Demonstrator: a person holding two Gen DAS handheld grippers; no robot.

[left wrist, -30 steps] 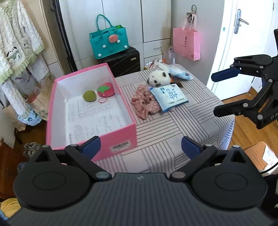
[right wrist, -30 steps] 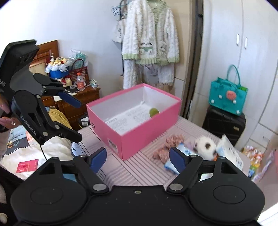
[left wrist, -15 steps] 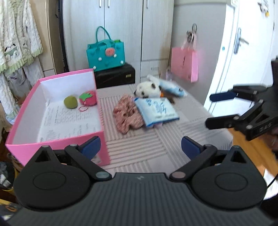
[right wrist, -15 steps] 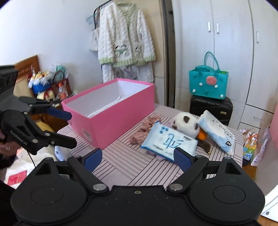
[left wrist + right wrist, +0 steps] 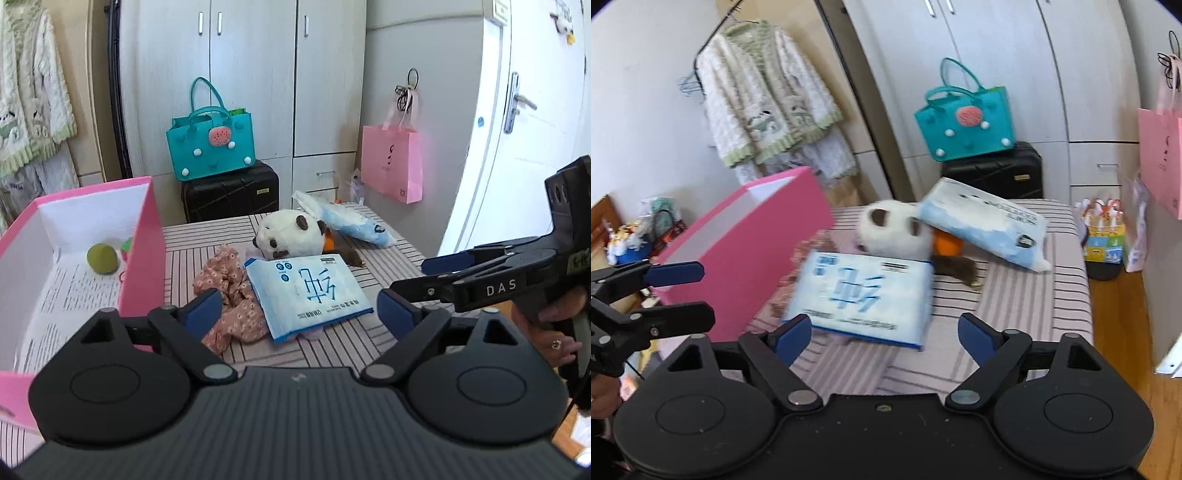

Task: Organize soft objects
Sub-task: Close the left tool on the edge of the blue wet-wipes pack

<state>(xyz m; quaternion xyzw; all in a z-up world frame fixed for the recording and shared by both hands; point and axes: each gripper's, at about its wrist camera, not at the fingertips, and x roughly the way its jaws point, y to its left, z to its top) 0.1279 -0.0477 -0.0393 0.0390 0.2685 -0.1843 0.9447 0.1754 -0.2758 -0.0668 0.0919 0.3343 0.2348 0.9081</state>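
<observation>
A blue-and-white tissue pack (image 5: 308, 291) (image 5: 864, 291) lies flat on the striped table, partly over a pink floral cloth (image 5: 232, 295). Behind it sit a panda plush (image 5: 288, 234) (image 5: 890, 230) and a second tissue pack (image 5: 347, 221) (image 5: 986, 225). The pink box (image 5: 142, 236) (image 5: 746, 236) on the left holds a green ball (image 5: 101, 258). My left gripper (image 5: 299, 310) hovers short of the flat pack, its jaws closing on nothing. My right gripper (image 5: 884, 332) faces the same pack from the right, its jaws also closing, with nothing pressed between the pads.
A teal bag (image 5: 210, 147) stands on a black suitcase (image 5: 229, 192) behind the table. A pink paper bag (image 5: 391, 162) hangs on the wall at right. A cardigan (image 5: 764, 99) hangs beyond the box. The table's right edge (image 5: 1086, 280) drops to wooden floor.
Both grippers have come down and forward toward the flat tissue pack, which now looks larger. The right gripper has rolled to level. The left fingers stand slightly nearer each other.
</observation>
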